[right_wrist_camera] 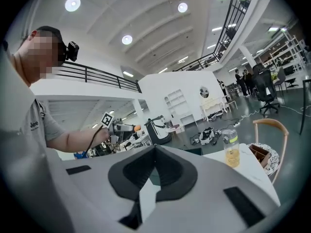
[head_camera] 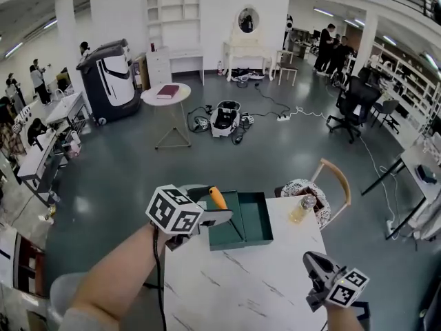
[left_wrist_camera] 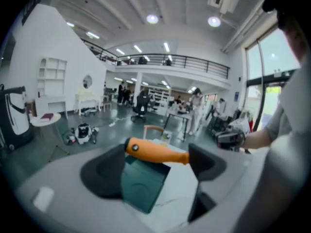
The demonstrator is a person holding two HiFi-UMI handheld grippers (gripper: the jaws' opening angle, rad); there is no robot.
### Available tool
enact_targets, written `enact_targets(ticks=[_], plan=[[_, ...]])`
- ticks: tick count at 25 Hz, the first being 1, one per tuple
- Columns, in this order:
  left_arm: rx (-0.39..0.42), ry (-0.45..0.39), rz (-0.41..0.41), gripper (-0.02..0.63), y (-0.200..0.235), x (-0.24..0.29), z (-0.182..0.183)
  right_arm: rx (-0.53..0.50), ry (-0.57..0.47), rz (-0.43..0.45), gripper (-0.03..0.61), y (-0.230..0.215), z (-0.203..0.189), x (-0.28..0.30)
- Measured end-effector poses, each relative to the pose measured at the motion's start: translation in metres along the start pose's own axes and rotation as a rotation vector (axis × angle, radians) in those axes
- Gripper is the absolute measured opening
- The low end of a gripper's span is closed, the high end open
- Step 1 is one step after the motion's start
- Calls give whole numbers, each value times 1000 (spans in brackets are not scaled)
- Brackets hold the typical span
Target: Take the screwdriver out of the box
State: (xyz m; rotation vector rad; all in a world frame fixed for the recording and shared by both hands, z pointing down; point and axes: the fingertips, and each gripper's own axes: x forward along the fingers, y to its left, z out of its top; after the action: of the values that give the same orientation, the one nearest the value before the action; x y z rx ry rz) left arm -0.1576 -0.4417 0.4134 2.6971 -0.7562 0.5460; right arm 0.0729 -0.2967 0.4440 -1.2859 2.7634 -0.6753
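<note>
left gripper (head_camera: pixel 219 216): jaws wide, clamped across the orange-handled screwdriver (left_wrist_camera: pixel 156 152) | screwdriver: in the air, above the open dark green box (head_camera: pixel 259 219) | box: at the far edge of the white marble table (head_camera: pixel 241 285) | right gripper (right_wrist_camera: pixel 154 152): jaws together, nothing between them, near the table's right edge
</note>
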Motion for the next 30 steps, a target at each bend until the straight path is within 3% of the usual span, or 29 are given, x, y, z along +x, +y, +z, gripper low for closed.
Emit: enact_targets(ticks=[7,14,17,21,30], plan=[[-55,-175,53,416,-34,-127,-5,-32,-74,-23,0,84,33,-3],[-202,-302,146,416,-77,-210,-36,-82,-106,-16,0,136,54,-35],[-273,-347,171,416,-99,-231,-48,-104,-128,-3,0,146,67,-55],[-295,-383,217,416,-140,-248,-59,-133,-142,25,0,151,74,-88],[-383,-487,336,416,-256,-237,-80,-146,-92,120,0,127,51,-186]])
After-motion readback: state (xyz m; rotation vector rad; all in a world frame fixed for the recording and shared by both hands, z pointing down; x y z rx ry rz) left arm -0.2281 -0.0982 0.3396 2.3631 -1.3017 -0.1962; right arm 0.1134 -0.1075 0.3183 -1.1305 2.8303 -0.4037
